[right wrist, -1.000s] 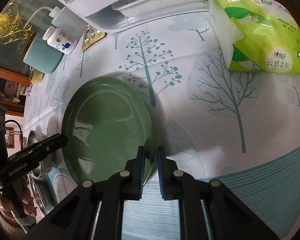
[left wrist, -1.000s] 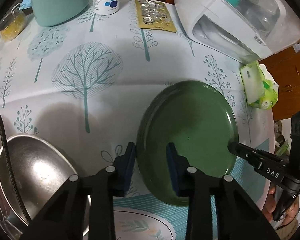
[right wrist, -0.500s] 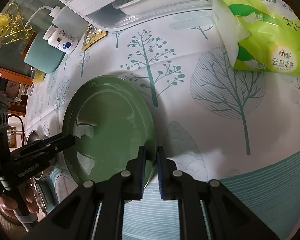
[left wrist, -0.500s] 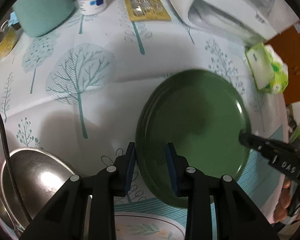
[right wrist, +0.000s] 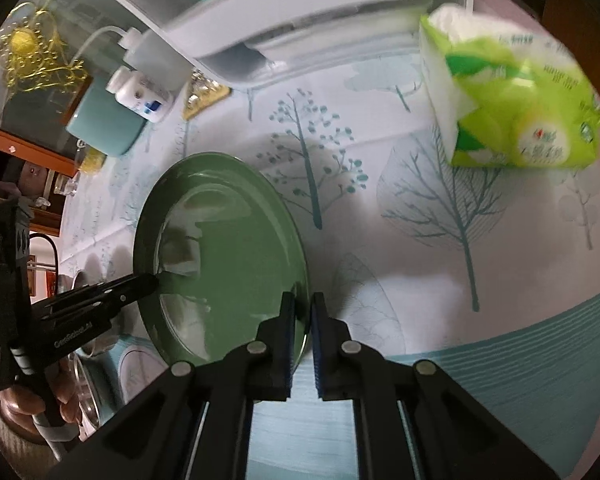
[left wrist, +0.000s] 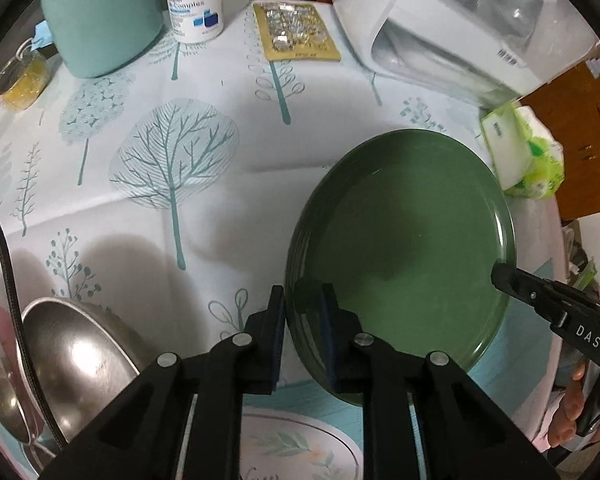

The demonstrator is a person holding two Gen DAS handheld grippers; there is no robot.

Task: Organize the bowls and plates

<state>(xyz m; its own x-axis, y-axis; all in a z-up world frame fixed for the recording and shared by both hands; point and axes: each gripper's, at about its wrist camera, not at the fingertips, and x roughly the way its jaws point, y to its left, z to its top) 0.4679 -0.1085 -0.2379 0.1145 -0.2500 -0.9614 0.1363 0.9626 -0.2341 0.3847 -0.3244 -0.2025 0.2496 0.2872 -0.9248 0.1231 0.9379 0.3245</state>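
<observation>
The left tongs (left wrist: 303,332) pinch the near-left rim of the round dark-green glazed plate (left wrist: 412,248); their jaws have just been closing onto that rim. The right tongs (right wrist: 301,330) are pressed onto the opposite rim, so the plate hangs between both hands, neither nearer. It sits near the bench's (left wrist: 160,200) front edge, beside the stainless steel bowl (left wrist: 72,364) at the left, with the green tissue pack (right wrist: 512,120) farther off. Against the earlier frames, the plate appears to ride higher, tilted.
</observation>
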